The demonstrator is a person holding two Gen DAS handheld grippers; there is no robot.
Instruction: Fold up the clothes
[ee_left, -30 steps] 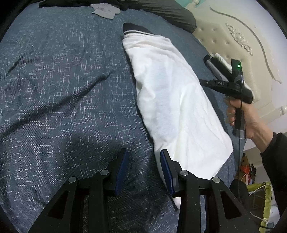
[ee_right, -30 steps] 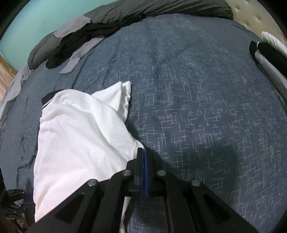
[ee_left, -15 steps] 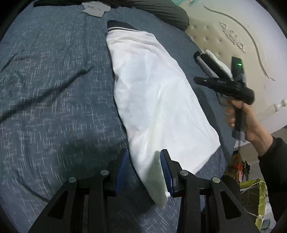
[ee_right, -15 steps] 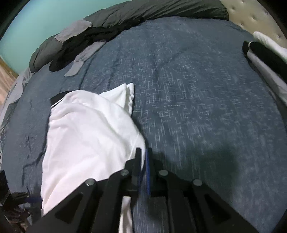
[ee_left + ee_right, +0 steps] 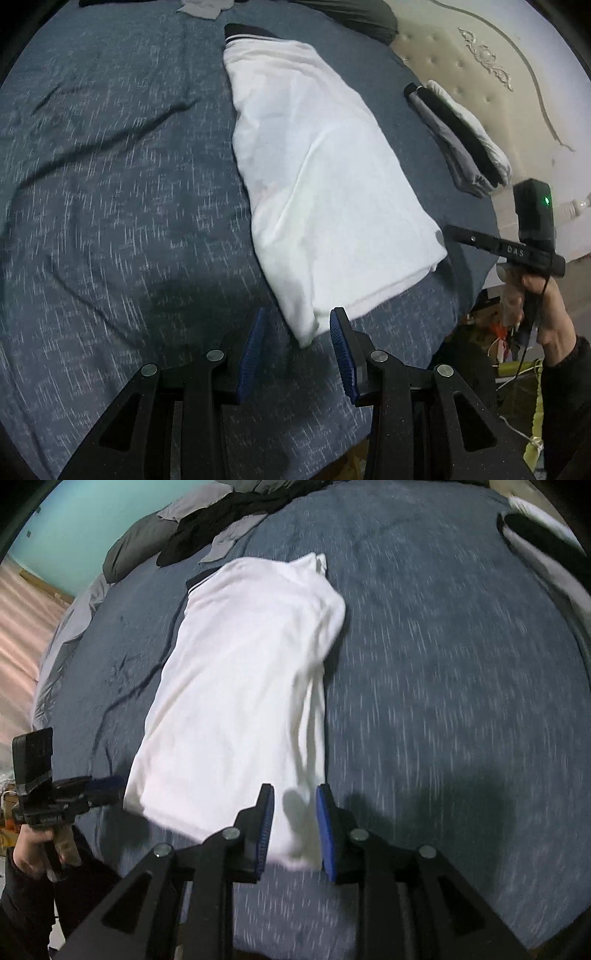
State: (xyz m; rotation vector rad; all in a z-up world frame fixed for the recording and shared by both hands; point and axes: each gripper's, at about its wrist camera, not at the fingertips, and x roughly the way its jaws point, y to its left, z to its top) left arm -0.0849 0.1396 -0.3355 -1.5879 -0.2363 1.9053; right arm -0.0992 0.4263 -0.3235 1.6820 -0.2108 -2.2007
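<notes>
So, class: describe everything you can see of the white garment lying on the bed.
The white garment is soft, lightly creased cloth, folded lengthwise into a long narrow strip. A dark collar with a thin white stripe shows at its far end. It lies flat on the blue flecked bedspread, which is all it touches. Its near corners sit in front of the open left hand-held gripper and right hand-held gripper, whose jaws have just been opening; neither clamps it.

A home bedroom: a bed in blue bedding [image 5: 110, 184] with a tufted cream headboard [image 5: 480, 74].
</notes>
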